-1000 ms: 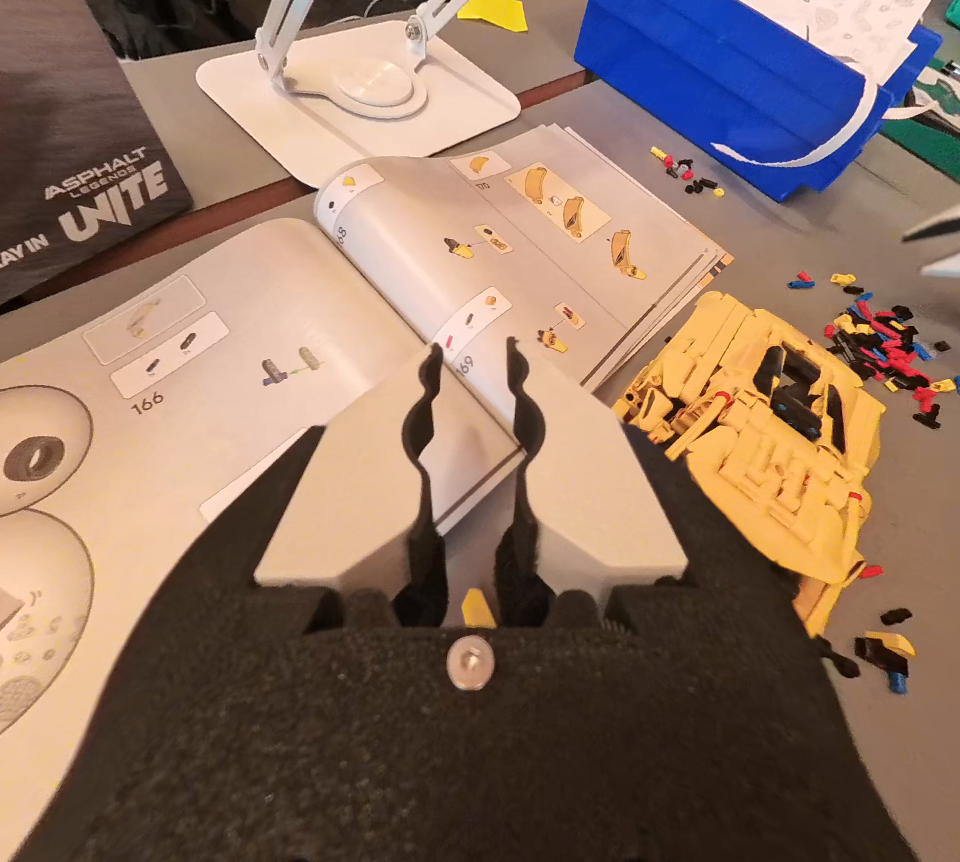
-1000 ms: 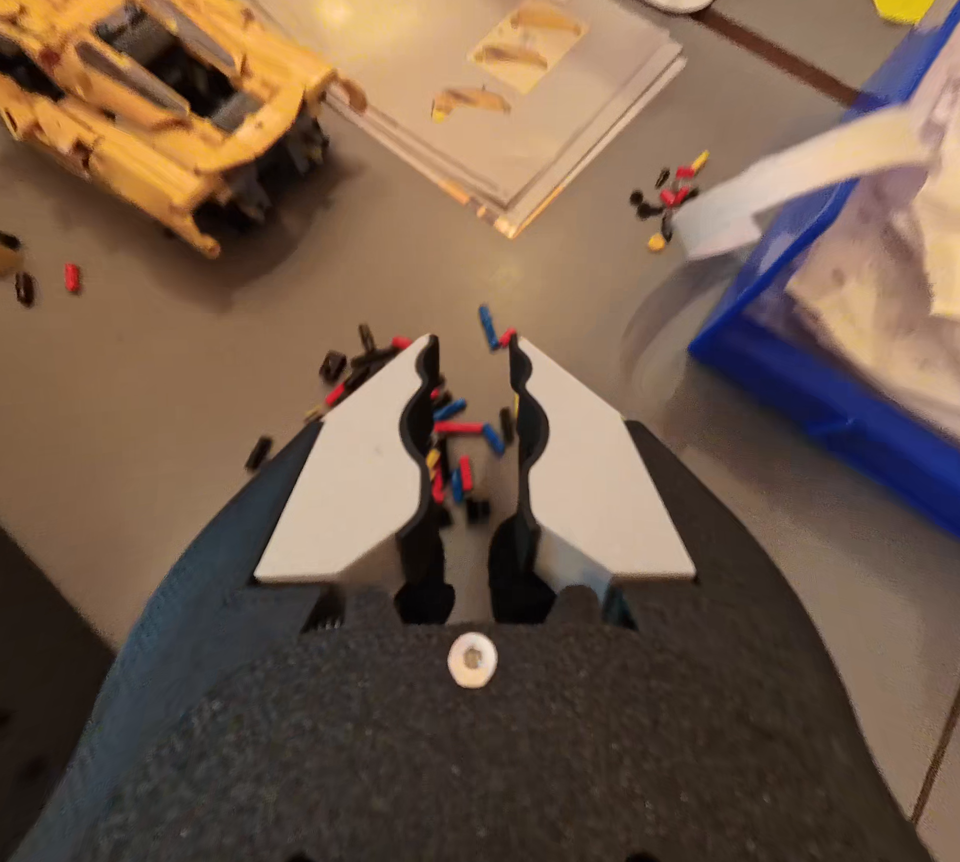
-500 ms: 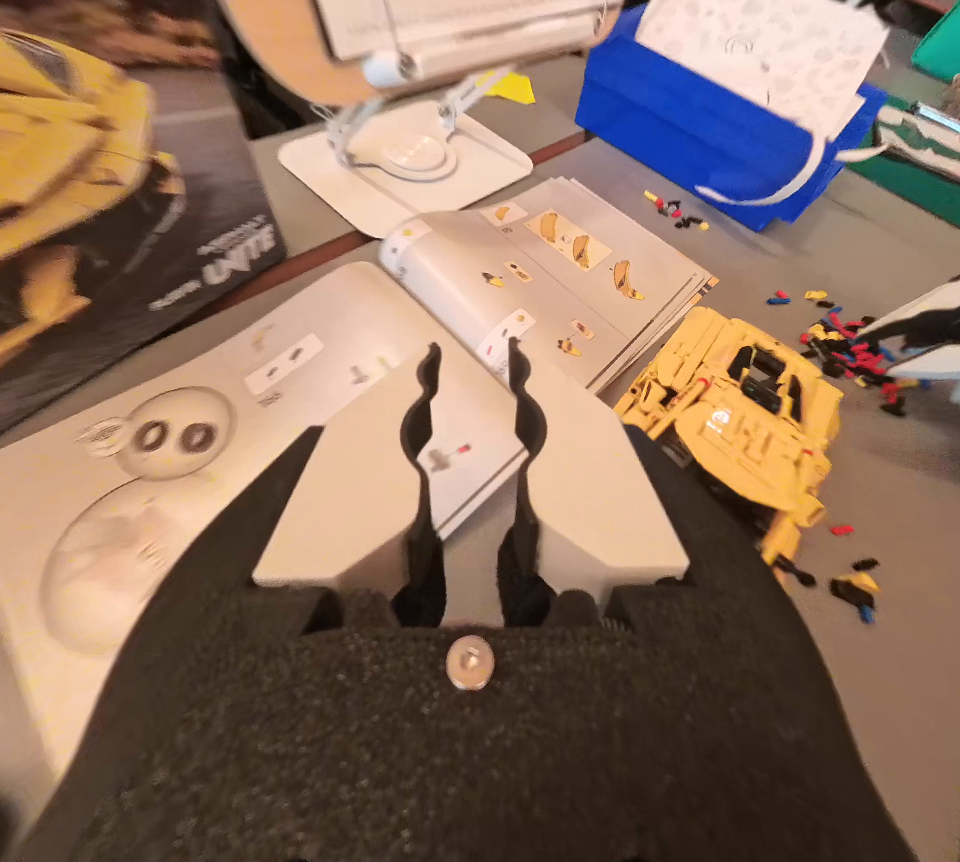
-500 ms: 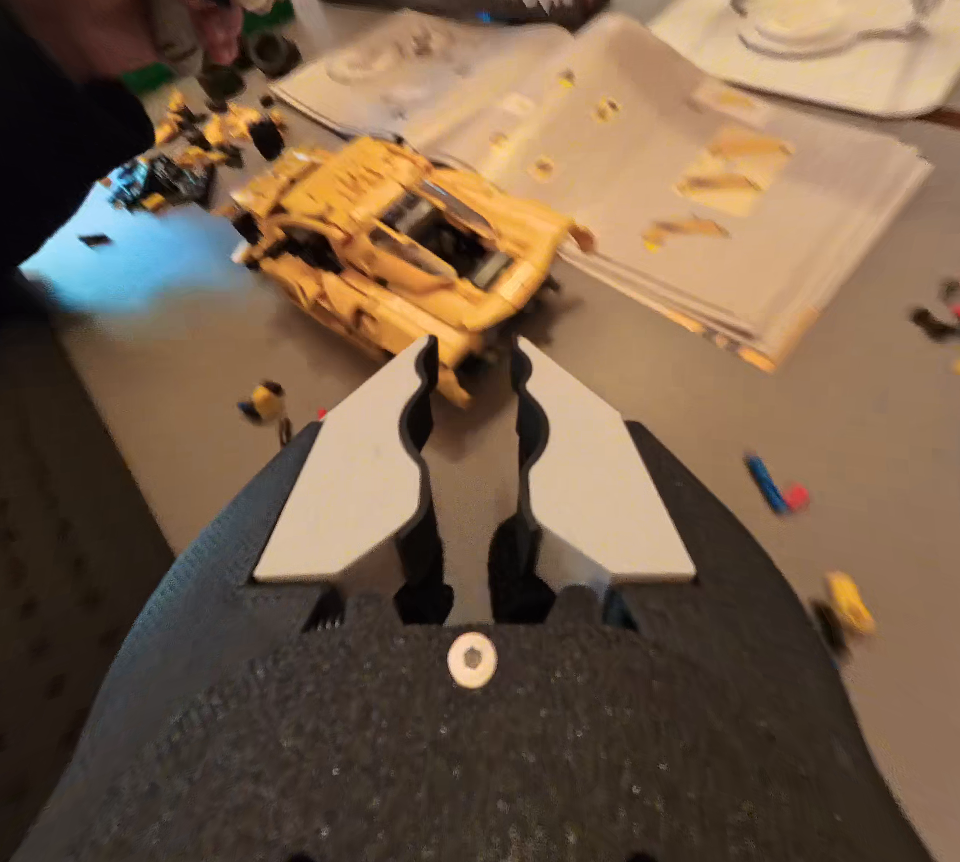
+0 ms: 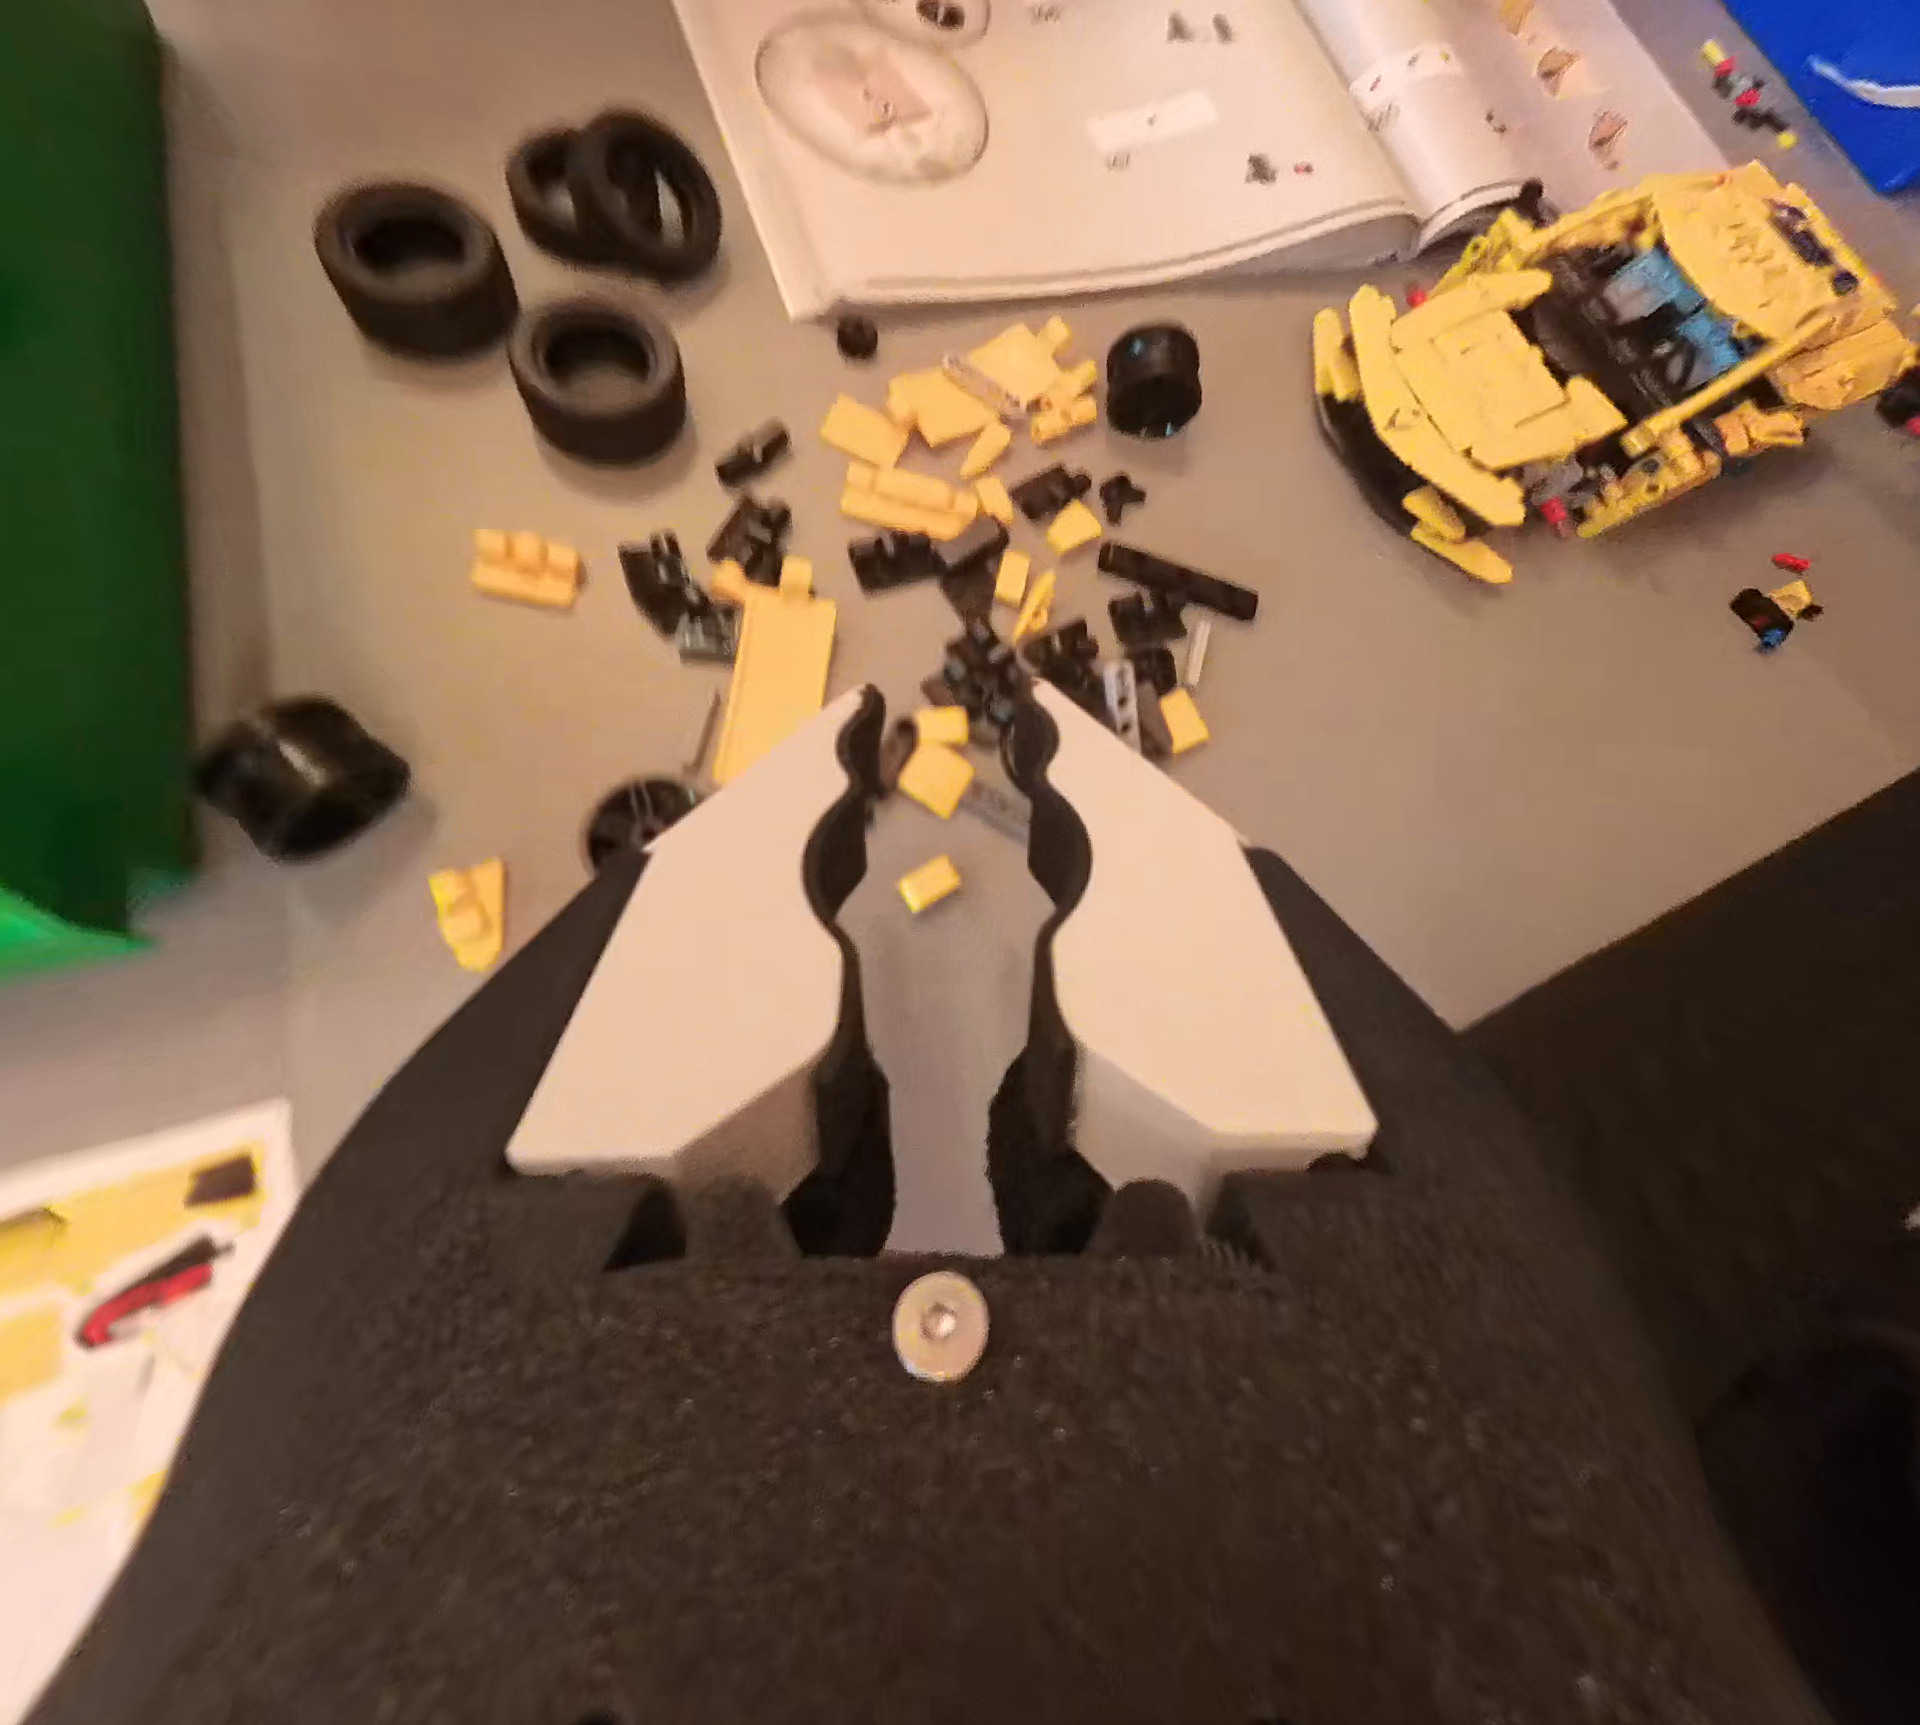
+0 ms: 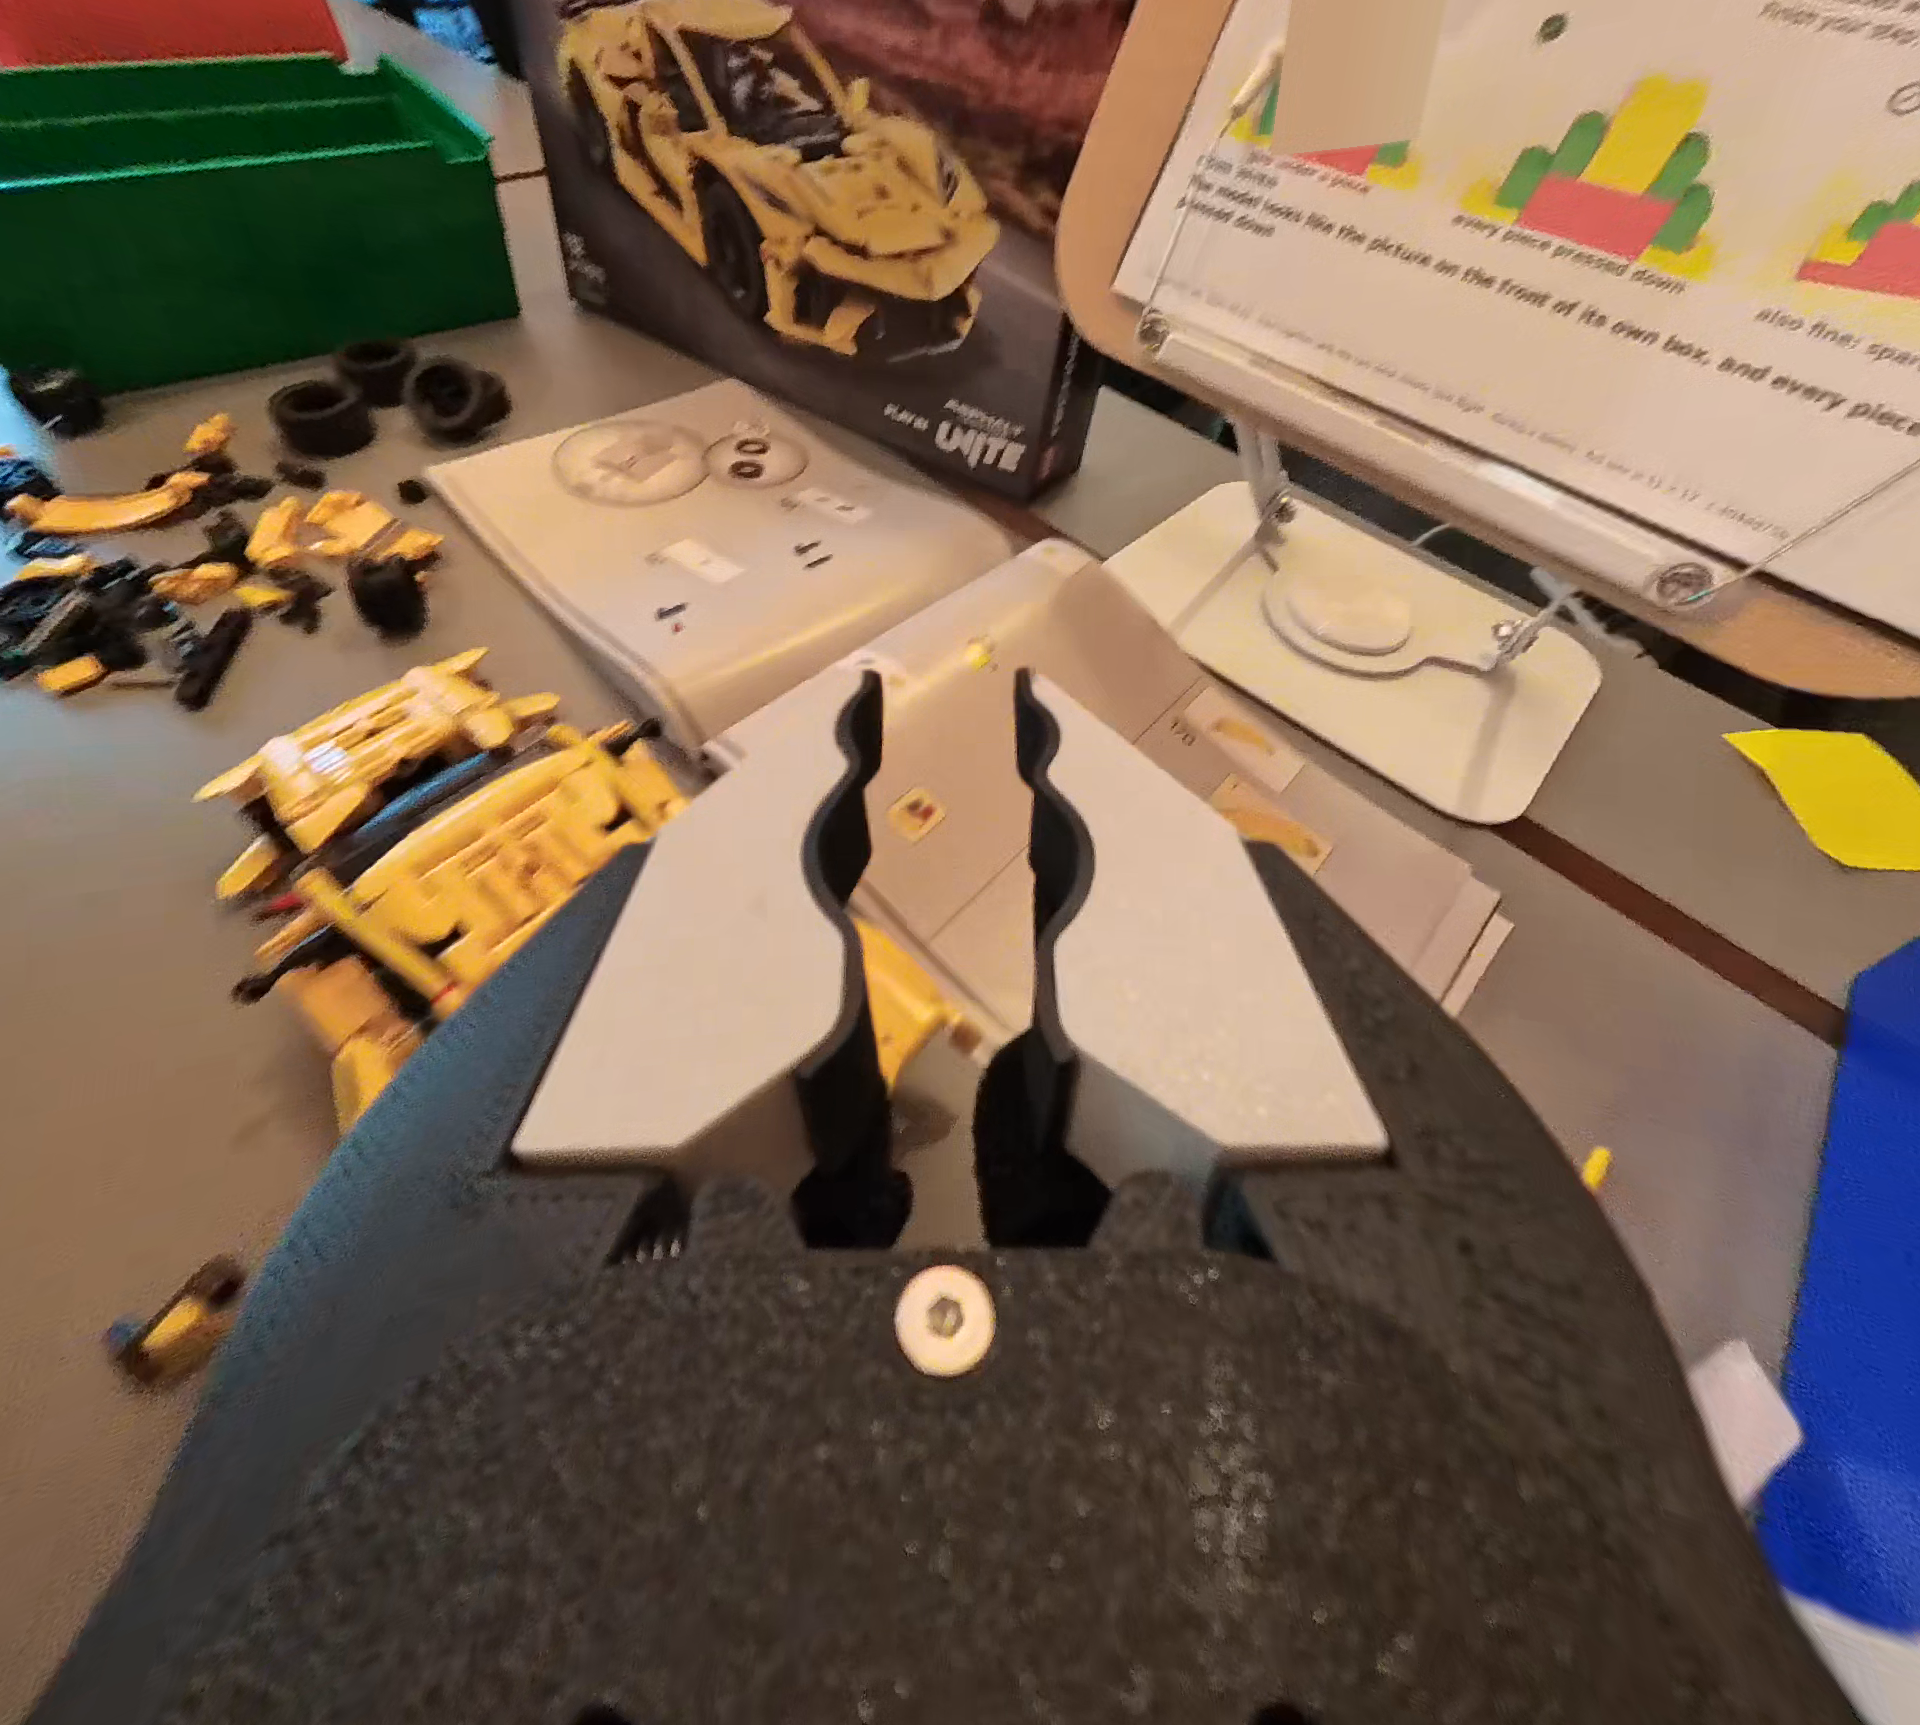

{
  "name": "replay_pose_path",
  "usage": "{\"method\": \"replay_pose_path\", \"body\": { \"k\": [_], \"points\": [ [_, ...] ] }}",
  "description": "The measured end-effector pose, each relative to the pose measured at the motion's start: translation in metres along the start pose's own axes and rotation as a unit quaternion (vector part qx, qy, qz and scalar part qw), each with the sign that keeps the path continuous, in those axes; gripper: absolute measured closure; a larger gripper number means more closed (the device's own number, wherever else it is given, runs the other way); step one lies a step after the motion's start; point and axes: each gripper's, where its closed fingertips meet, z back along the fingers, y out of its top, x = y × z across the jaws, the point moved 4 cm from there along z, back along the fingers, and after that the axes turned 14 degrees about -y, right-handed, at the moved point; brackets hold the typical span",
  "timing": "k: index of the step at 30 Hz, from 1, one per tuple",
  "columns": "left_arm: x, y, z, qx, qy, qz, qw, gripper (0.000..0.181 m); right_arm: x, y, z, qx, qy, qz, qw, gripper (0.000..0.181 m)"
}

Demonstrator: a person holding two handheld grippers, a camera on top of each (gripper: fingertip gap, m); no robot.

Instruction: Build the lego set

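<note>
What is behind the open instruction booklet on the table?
In the right wrist view, the set's box stands upright behind the instruction booklet, with a white document stand to its right. Whatever sits behind the box is hidden.

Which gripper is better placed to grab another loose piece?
Probably the left gripper: it is open right above the loose yellow and black pieces. The right gripper faces the instruction booklet.

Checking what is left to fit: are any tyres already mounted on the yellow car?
No: in the left wrist view the black tyres lie loose on the table, apart from the yellow car.
</note>
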Motion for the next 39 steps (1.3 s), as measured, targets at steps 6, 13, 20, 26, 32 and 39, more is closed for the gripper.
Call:
{"method": "replay_pose_path", "body": {
  "k": [6,13,20,26,32,39],
  "points": [
    [-0.01,-0.041,0.005,-0.065,0.021,0.012,0.998,0.156,0.009,-0.029,-0.015,-0.004,-0.041,-0.03,0.999,0.159],
    [-0.009,-0.062,-0.01,-0.165,0.014,-0.031,0.986,0.155,0.025,-0.054,-0.012,-0.027,-0.094,0.011,0.995,0.166],
    [-0.006,-0.058,-0.017,-0.14,0.072,0.009,0.988,0.153,0.025,-0.059,-0.016,-0.036,-0.082,0.001,0.996,0.166],
    [0.009,-0.062,-0.016,-0.044,0.222,0.079,0.971,0.153,0.022,-0.058,-0.017,-0.033,-0.07,-0.002,0.997,0.166],
    [0.009,-0.066,-0.03,-0.042,0.274,0.072,0.958,0.153,0.019,-0.059,-0.015,-0.031,-0.06,-0.007,0.998,0.166],
    [0.005,-0.067,-0.031,-0.034,0.273,0.073,0.959,0.167,0.018,-0.056,-0.013,-0.026,-0.049,-0.024,0.998,0.166]
  ]
}}
